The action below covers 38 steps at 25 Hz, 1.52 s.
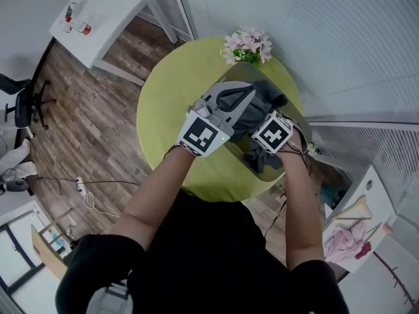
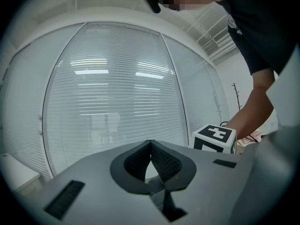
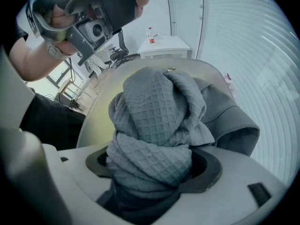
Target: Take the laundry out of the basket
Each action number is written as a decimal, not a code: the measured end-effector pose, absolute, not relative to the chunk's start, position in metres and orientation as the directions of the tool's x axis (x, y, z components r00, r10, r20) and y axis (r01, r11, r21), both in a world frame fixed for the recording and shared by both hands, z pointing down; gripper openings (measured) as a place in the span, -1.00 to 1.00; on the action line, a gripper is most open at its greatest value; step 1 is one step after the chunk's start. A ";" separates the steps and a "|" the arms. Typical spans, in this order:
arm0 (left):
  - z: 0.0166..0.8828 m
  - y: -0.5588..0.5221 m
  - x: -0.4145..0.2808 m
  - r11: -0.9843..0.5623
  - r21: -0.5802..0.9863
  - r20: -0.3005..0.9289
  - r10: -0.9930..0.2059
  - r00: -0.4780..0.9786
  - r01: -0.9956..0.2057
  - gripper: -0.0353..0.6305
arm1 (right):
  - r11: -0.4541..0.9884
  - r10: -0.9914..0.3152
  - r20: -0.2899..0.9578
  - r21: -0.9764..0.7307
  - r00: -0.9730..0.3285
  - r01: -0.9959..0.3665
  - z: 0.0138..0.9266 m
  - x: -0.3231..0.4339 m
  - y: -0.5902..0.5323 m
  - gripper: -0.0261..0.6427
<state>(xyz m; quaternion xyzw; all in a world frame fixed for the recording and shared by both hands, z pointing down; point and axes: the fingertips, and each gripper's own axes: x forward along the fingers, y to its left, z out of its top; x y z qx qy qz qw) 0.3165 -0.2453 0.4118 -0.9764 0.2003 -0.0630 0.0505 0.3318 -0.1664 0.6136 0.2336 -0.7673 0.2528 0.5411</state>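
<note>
the right gripper [image 3: 152,170] is clenched on a bunched grey waffle-weave towel [image 3: 157,121], which fills the gap between its jaws above the round yellow-green tabletop [image 1: 170,110]. a darker grey garment [image 3: 232,121] lies against the towel. the left gripper [image 2: 151,158] is closed on nothing, pads meeting, facing the window blinds [image 2: 117,93].

Round green table [image 1: 170,110]: pink flowers [image 1: 247,46], grey laundry [image 1: 260,104] heap.
</note>
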 end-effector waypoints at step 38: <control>0.360 -0.167 0.025 -0.731 -0.163 -0.021 -0.669 0.743 -0.663 -0.86 | 0.888 -0.186 0.904 -0.012 -0.385 -0.459 0.510 0.063 -0.136 0.24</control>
